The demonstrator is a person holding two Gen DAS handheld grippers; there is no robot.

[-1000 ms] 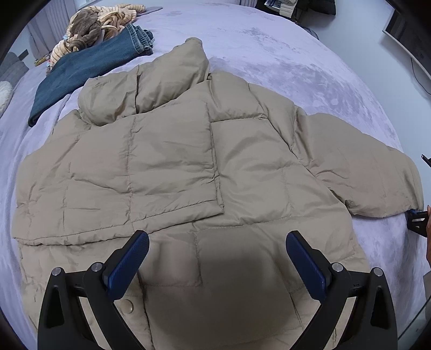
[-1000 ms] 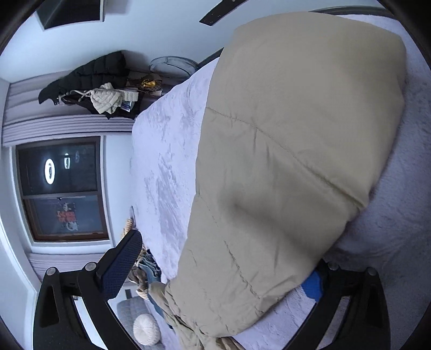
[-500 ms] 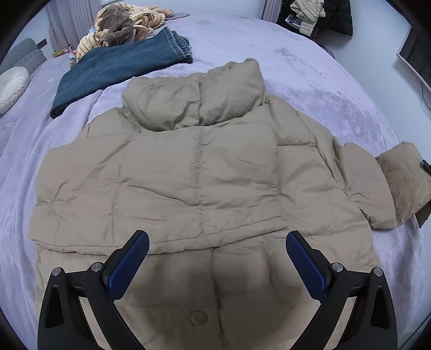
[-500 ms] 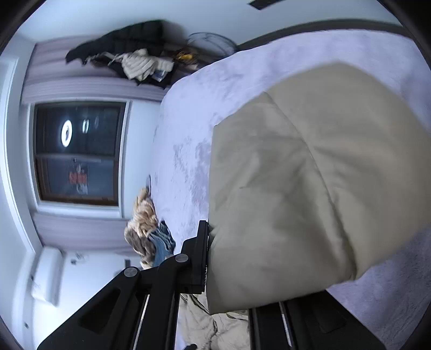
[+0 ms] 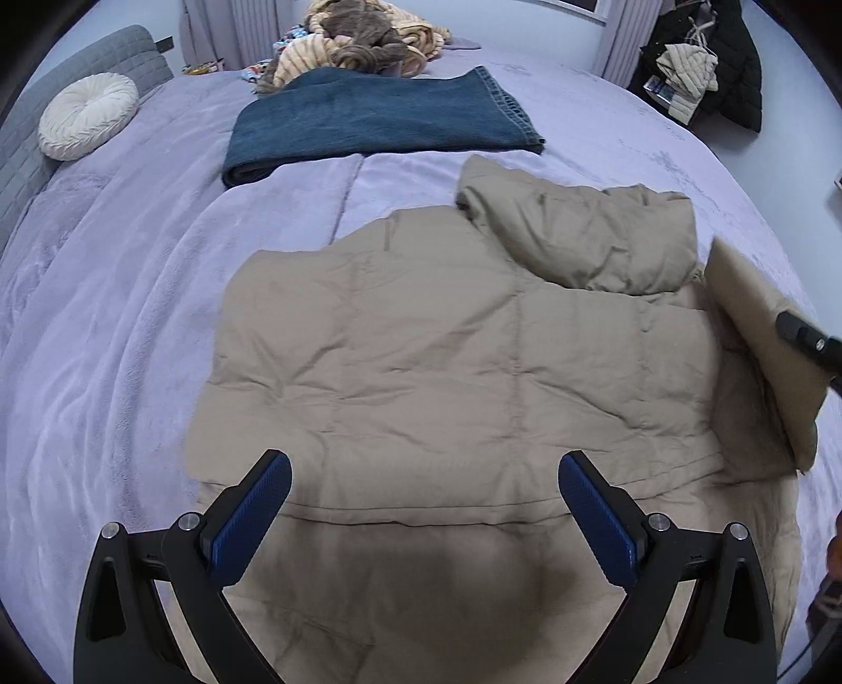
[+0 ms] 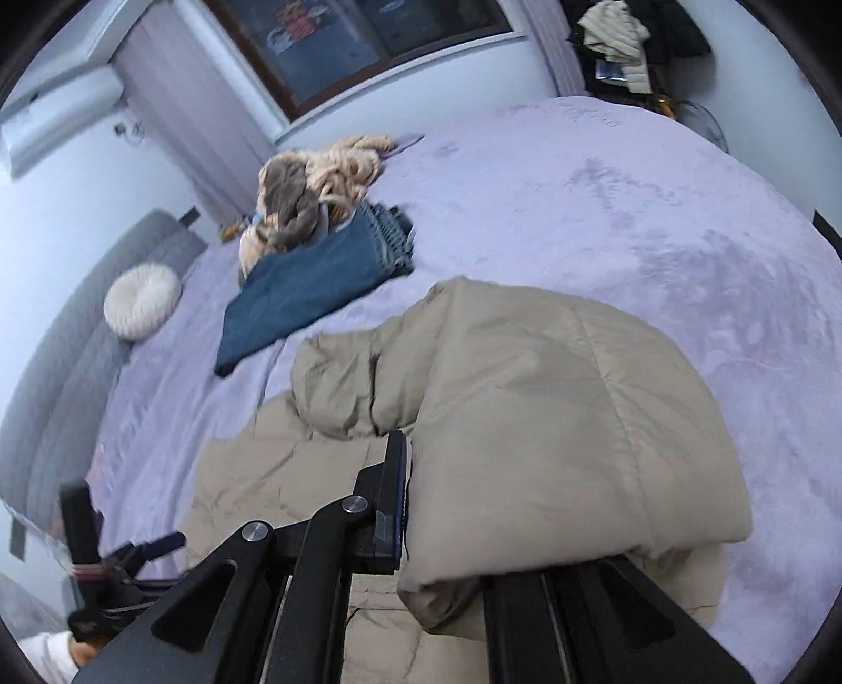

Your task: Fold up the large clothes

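The beige quilted puffer jacket fills mid-frame on the lilac bed cover; left gripper gapes wide, empty; right gripper clamps the jacket's sleeve.

Left wrist view: jacket spread across frame centre on the bed, hood upper right. Folded jeans behind it, top centre; knit pile behind those. Round cushion upper left. Sleeve lifted at right edge, clamped in right gripper.
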